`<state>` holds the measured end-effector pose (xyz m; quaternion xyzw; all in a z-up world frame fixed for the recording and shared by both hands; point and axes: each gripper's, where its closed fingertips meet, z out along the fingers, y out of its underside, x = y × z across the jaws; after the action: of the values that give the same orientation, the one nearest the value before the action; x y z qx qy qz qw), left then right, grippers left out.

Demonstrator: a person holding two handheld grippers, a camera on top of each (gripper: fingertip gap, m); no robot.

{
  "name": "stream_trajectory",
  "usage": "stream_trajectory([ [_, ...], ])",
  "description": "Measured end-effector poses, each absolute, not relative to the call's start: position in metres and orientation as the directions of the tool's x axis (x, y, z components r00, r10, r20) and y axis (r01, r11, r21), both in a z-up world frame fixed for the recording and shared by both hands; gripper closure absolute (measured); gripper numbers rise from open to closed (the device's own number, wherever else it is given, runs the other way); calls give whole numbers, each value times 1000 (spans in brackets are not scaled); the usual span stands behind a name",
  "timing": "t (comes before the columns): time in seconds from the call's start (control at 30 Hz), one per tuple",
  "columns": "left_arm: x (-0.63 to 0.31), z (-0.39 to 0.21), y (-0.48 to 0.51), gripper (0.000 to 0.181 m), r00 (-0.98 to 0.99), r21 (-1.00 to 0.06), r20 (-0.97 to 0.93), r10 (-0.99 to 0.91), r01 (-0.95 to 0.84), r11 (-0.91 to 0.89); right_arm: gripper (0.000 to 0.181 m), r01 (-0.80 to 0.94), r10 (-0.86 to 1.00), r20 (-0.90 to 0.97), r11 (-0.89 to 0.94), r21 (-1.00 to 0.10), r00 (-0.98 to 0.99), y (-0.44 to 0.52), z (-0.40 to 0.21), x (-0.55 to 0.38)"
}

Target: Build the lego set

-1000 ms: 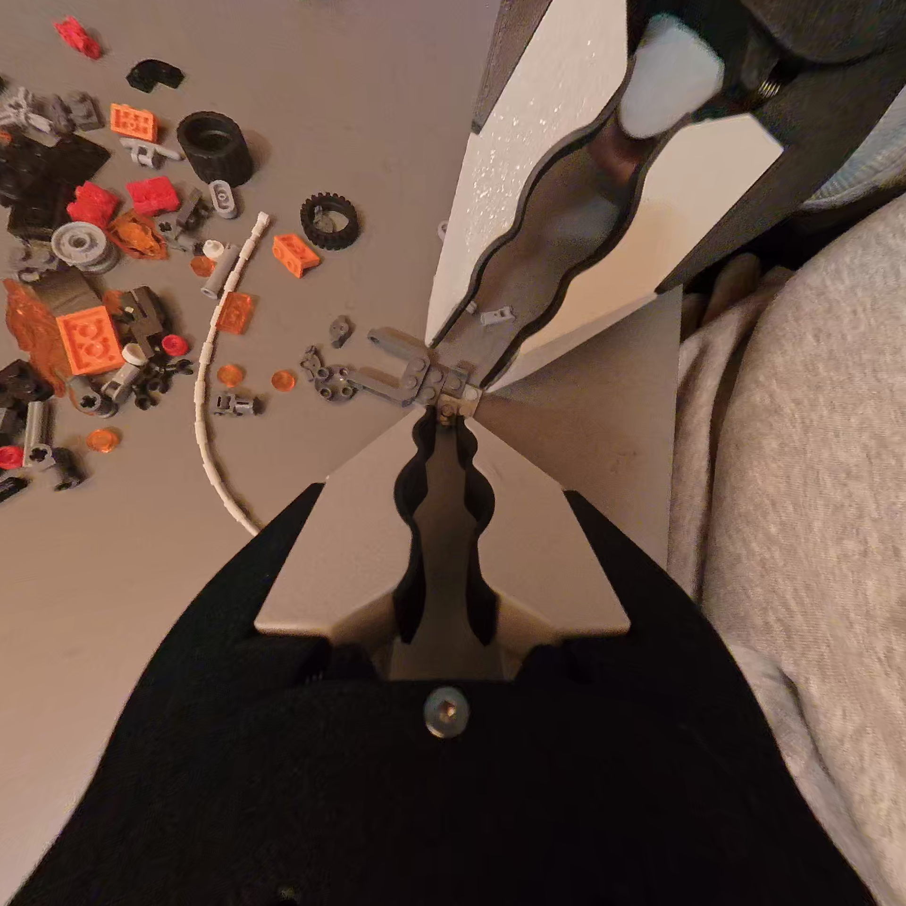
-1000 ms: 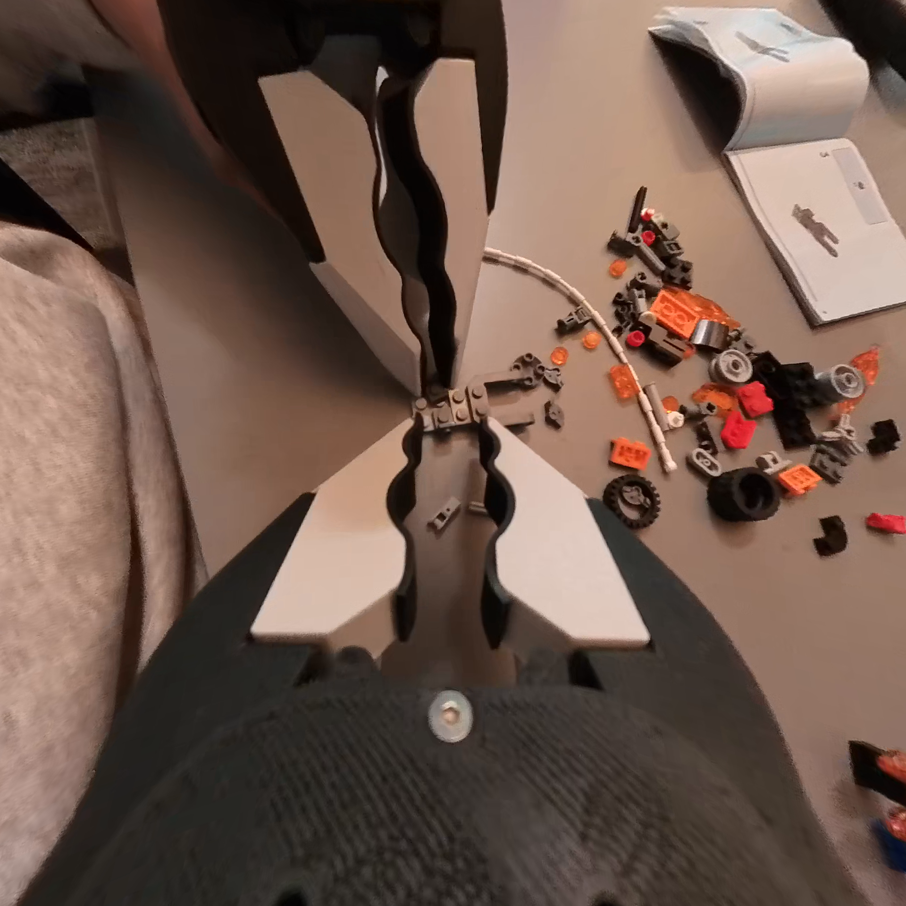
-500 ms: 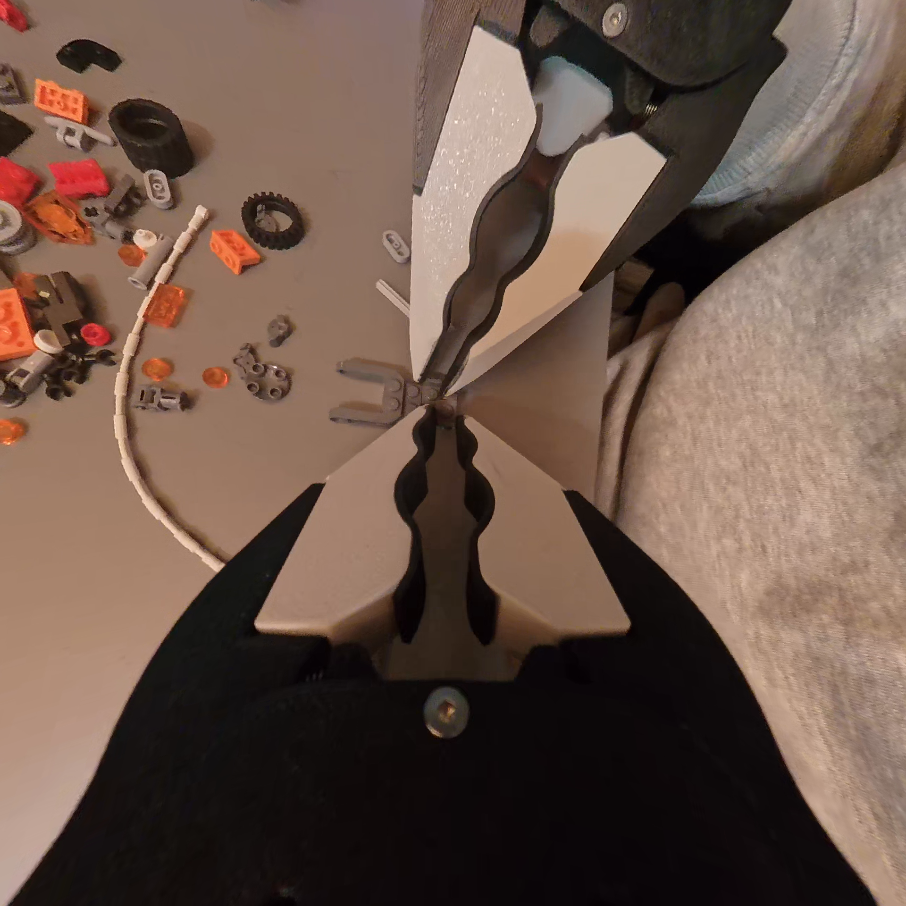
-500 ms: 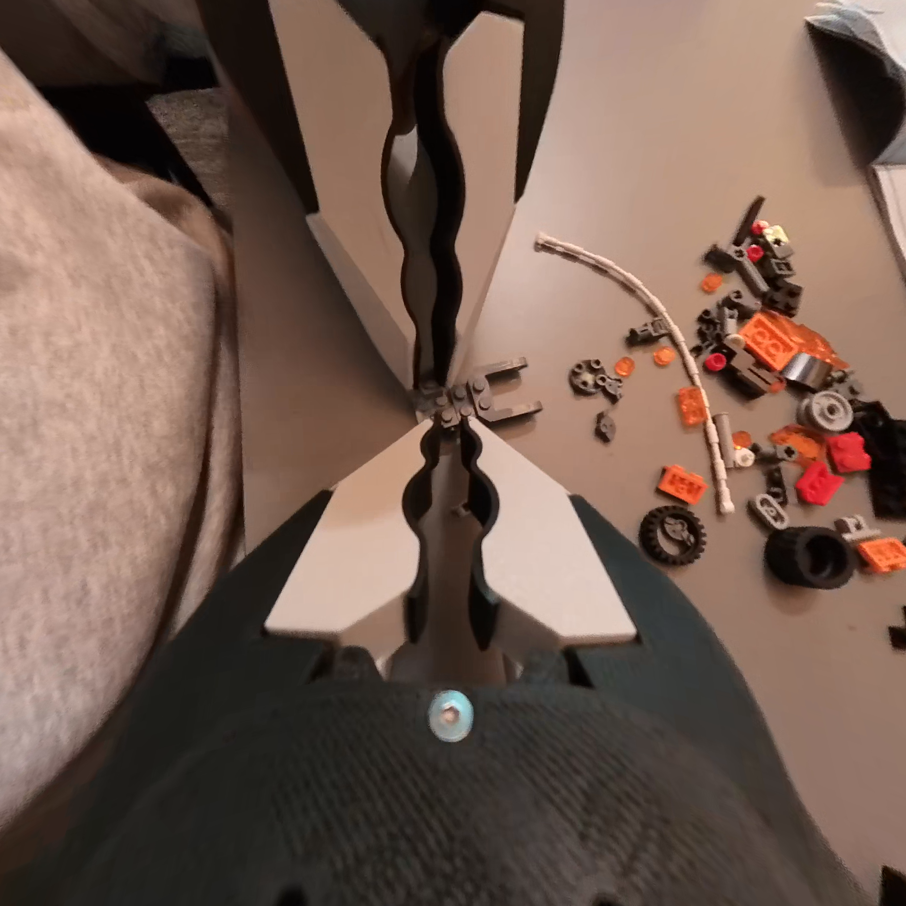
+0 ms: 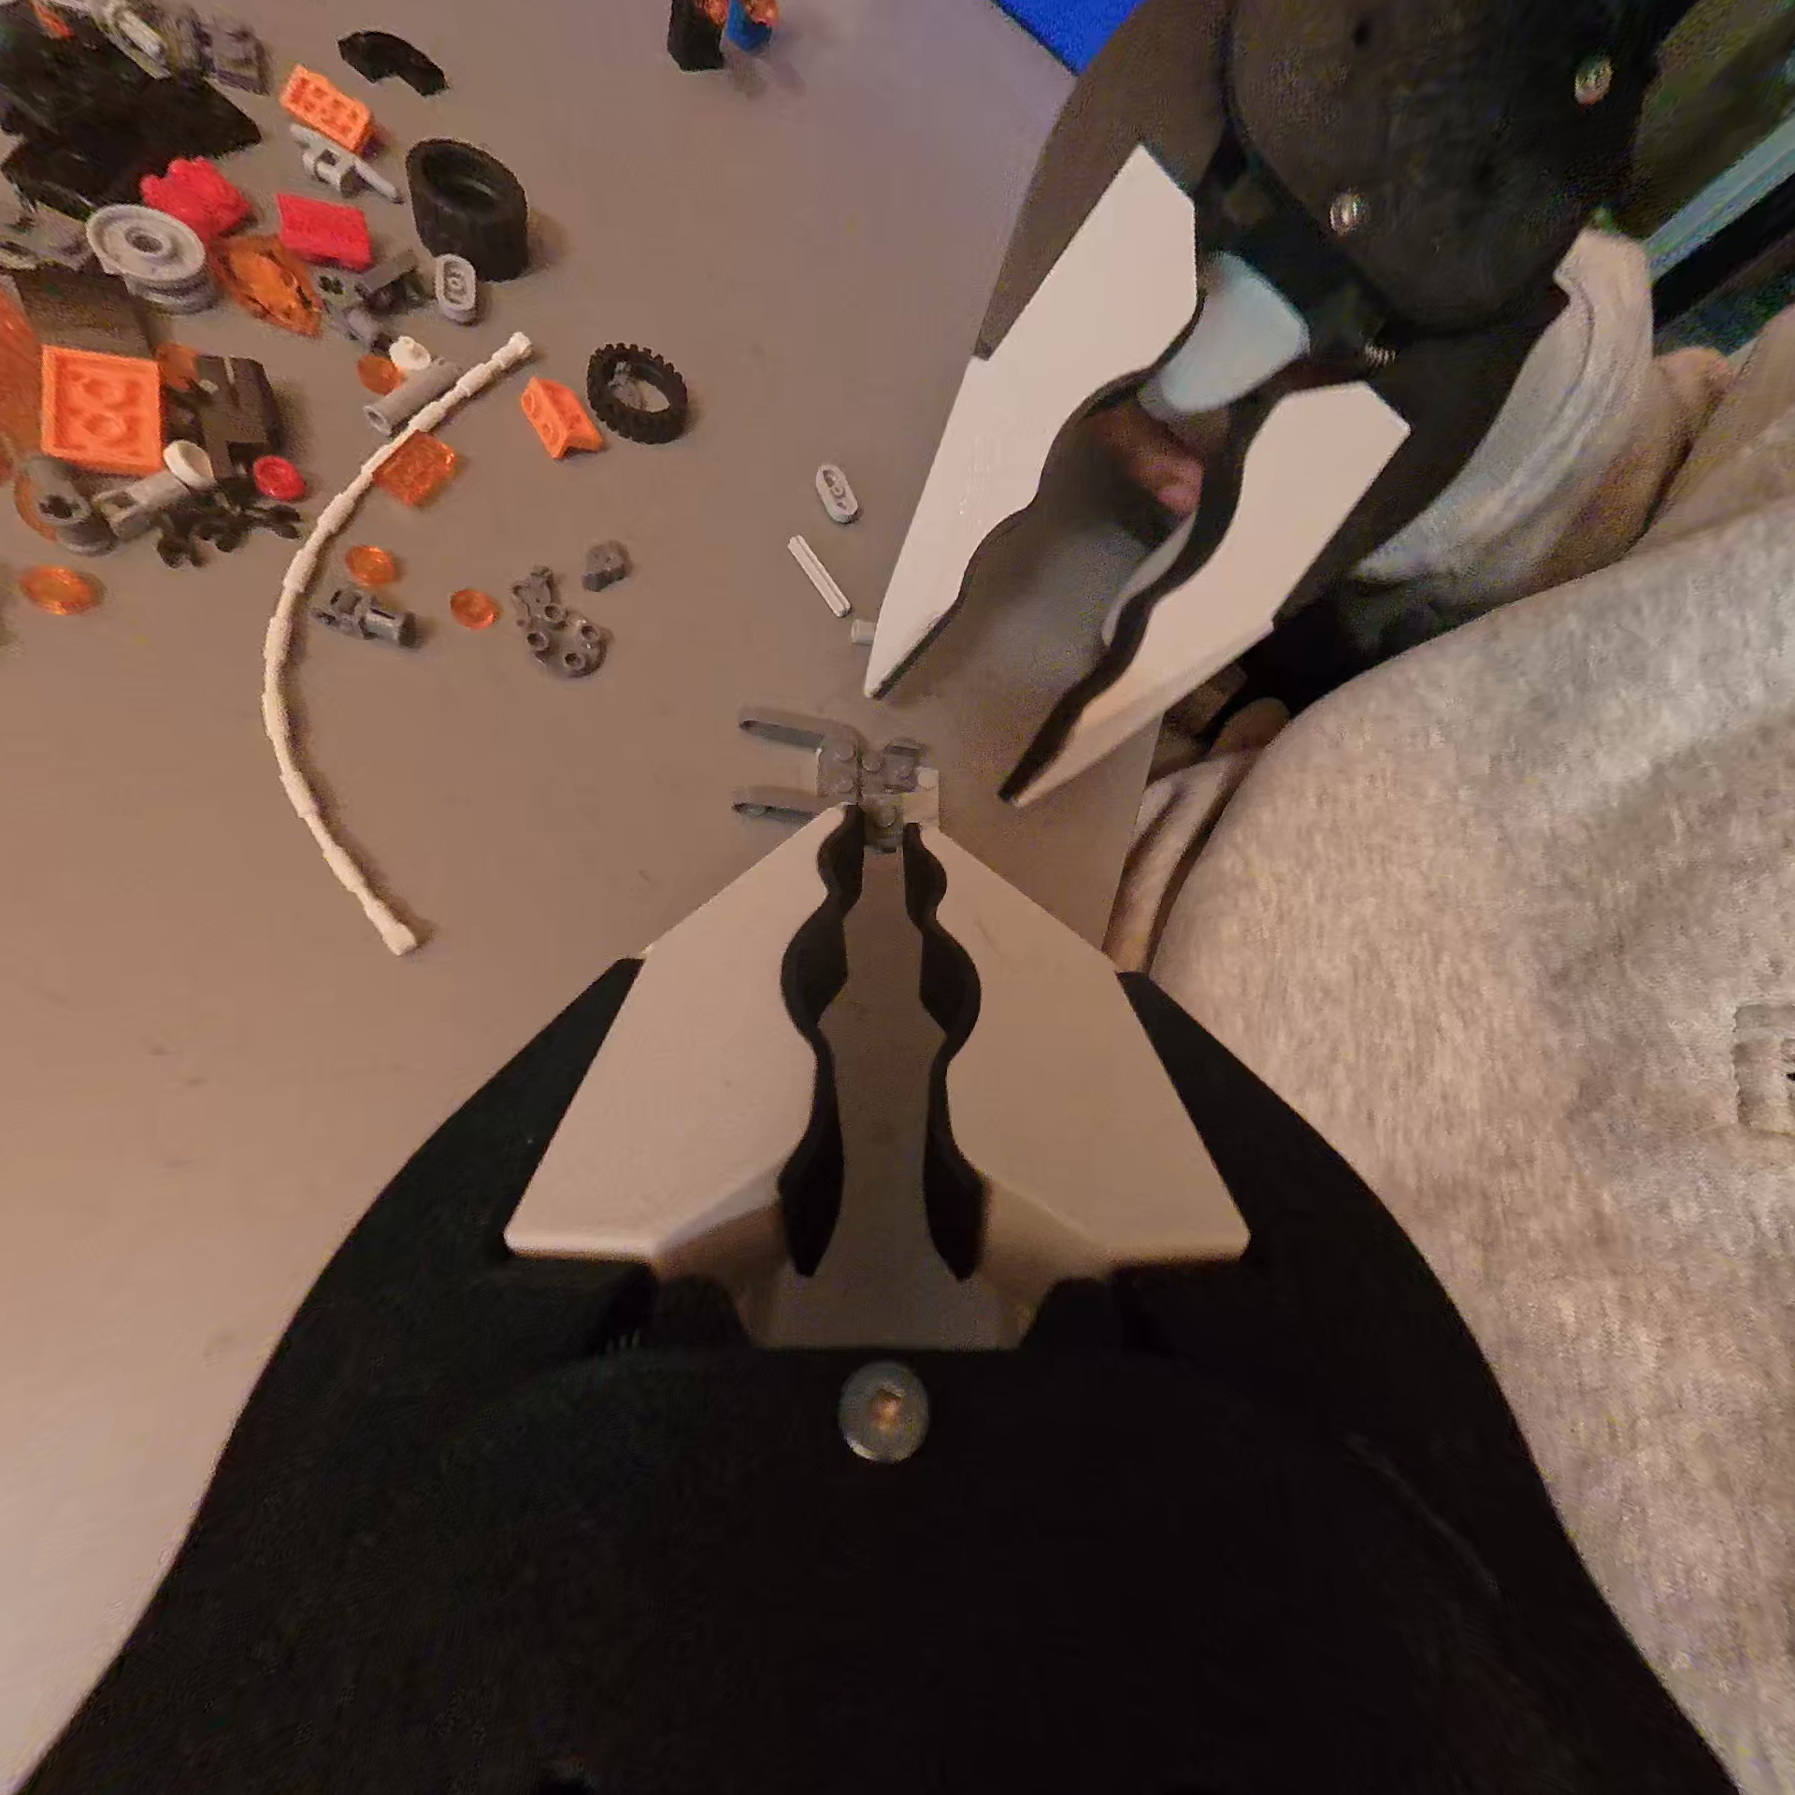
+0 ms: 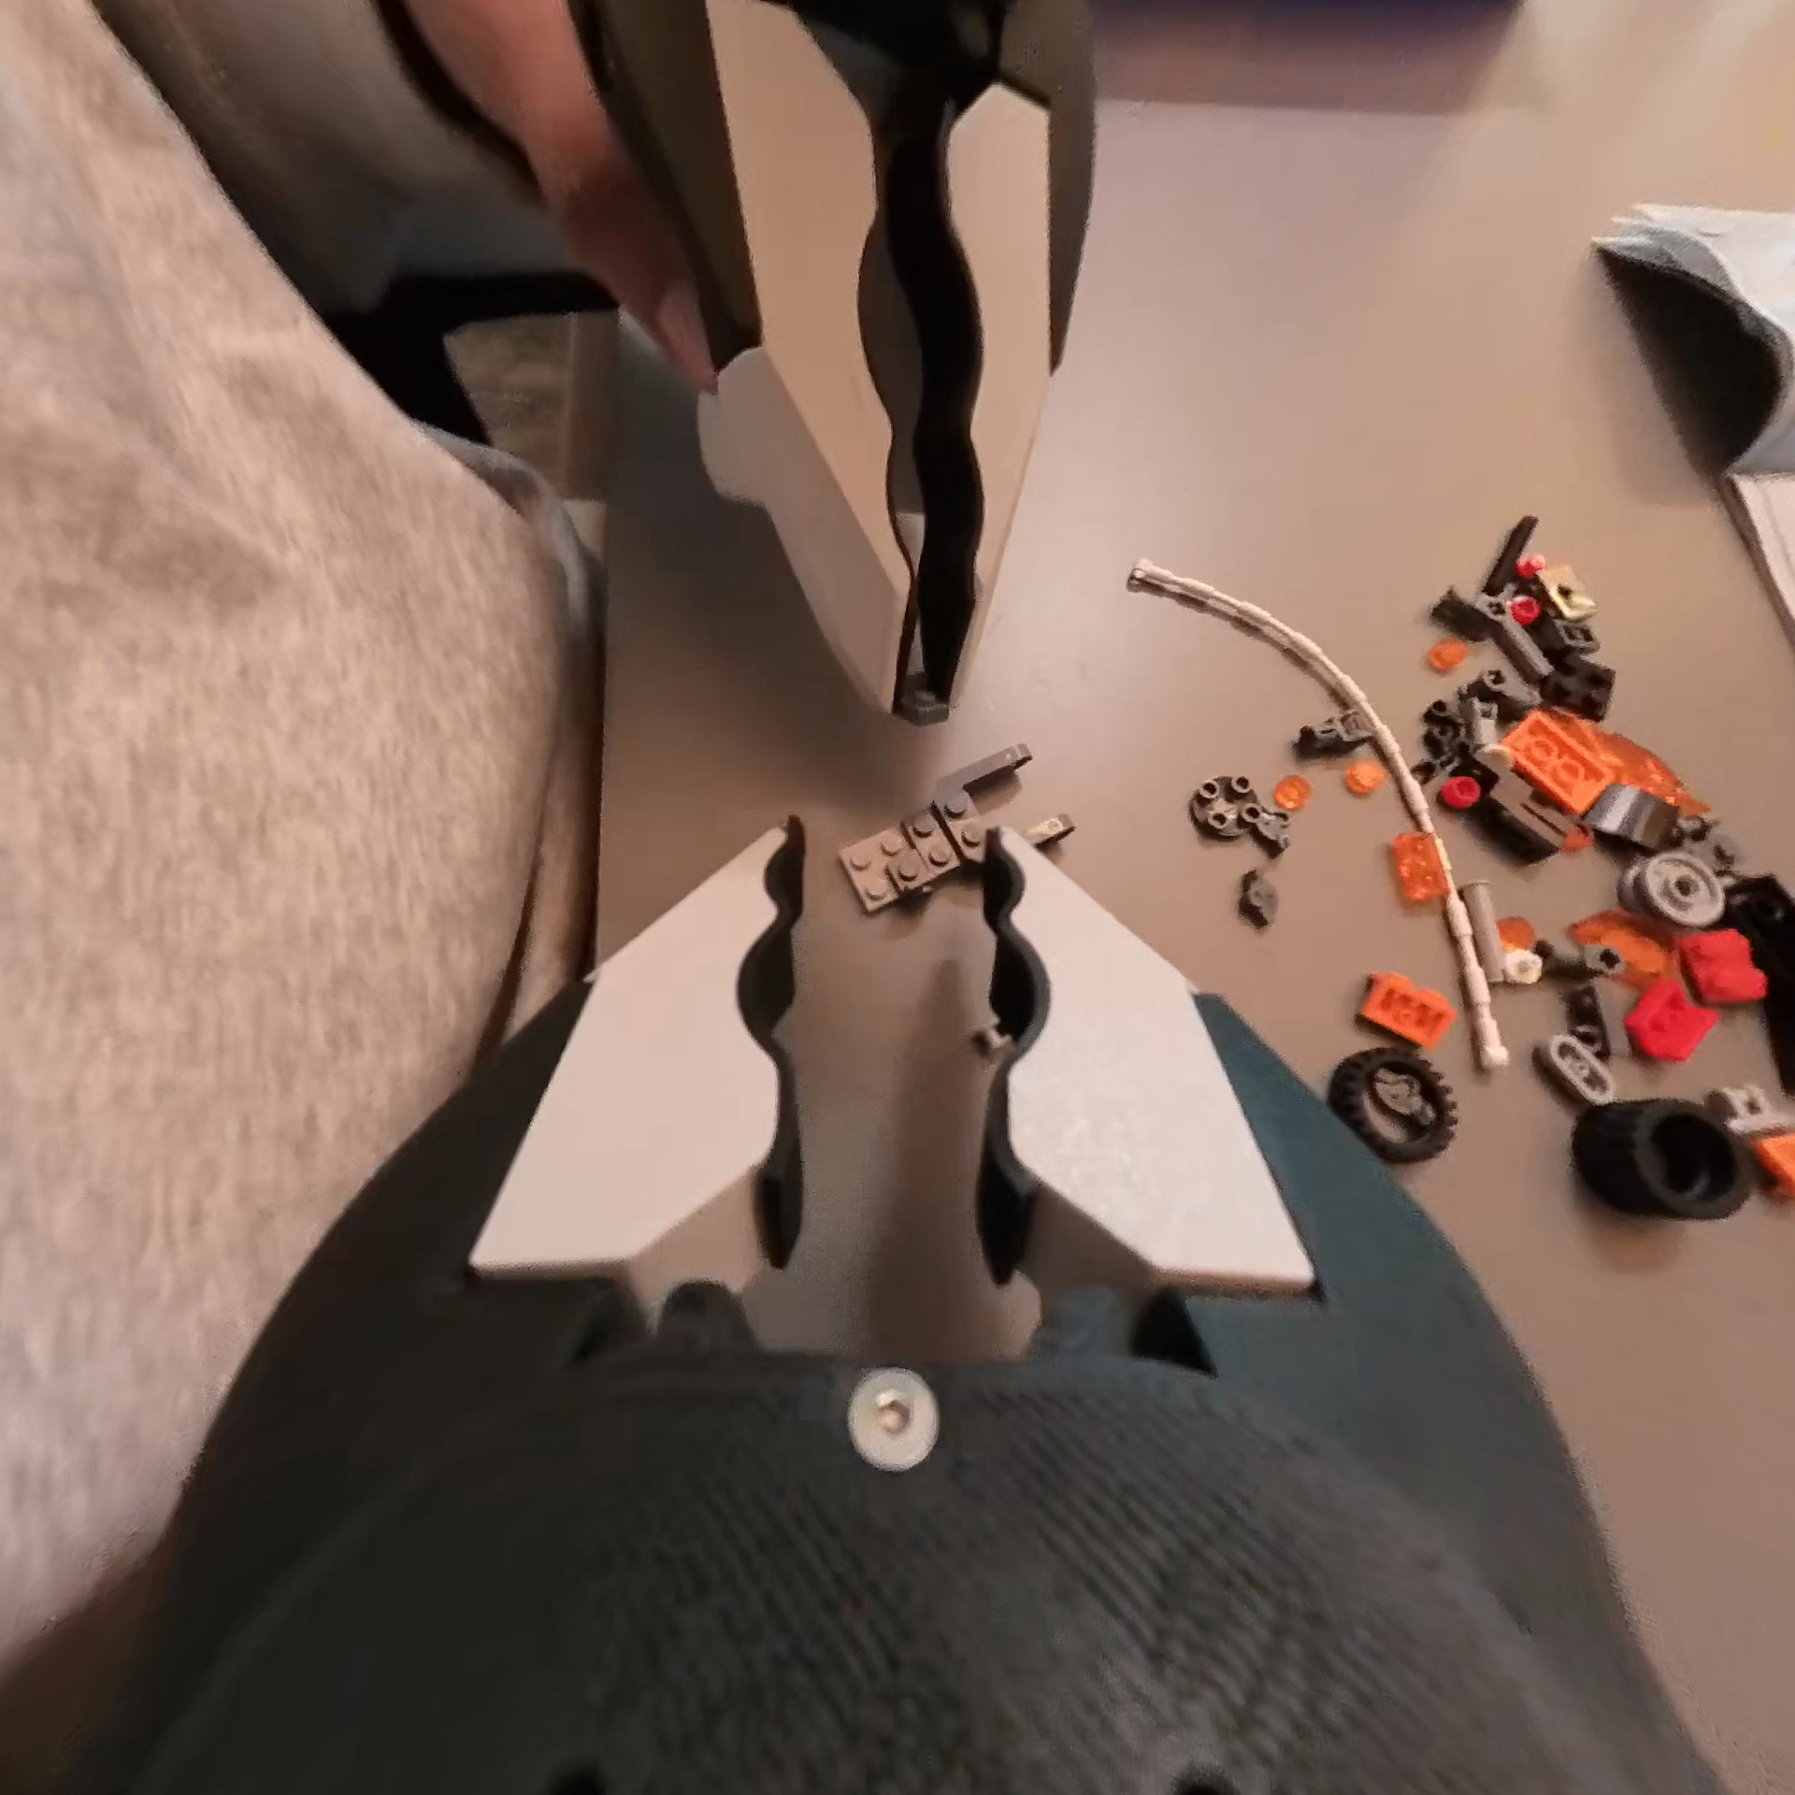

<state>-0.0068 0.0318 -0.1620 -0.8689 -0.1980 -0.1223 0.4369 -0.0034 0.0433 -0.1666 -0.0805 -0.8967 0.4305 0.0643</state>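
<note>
The right gripper (image 6: 894,835) has let go: its jaws, pinched on the build half a second ago, now stand spread and drawn back. The left gripper (image 5: 882,826) keeps its jaws pressed together on a small dark grey piece (image 6: 921,707). The flat grey studded plate assembly with two prongs (image 6: 923,850) seems to sit apart from both, near the table edge, so that join probably needs redoing. The bare grey-brown table (image 5: 583,971) carries an open instruction booklet (image 6: 1710,321) far right and scattered orange, red, black and grey bricks (image 5: 146,389)
</note>
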Motion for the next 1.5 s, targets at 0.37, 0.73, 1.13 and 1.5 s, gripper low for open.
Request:
stream_trajectory([
  [0.37,-2,-161,39,175,901,-724,361,242,434,-536,139,233,493,202,683,-692,-846,69,-183,-34],
  [0.73,-16,-144,52,175,862,-784,406,305,500,-368,156,252,556,1,379,-891,-831,50,-137,-24],
  [1.13,-12,-133,53,176,932,-891,194,307,298,-342,161,596,345,-571,-41,-802,-745,41,-117,-15],
  [1.5,-2,-131,55,174,947,-910,120,298,225,-349,178,691,325,-663,-40,-722,-674,43,-129,-11],
])
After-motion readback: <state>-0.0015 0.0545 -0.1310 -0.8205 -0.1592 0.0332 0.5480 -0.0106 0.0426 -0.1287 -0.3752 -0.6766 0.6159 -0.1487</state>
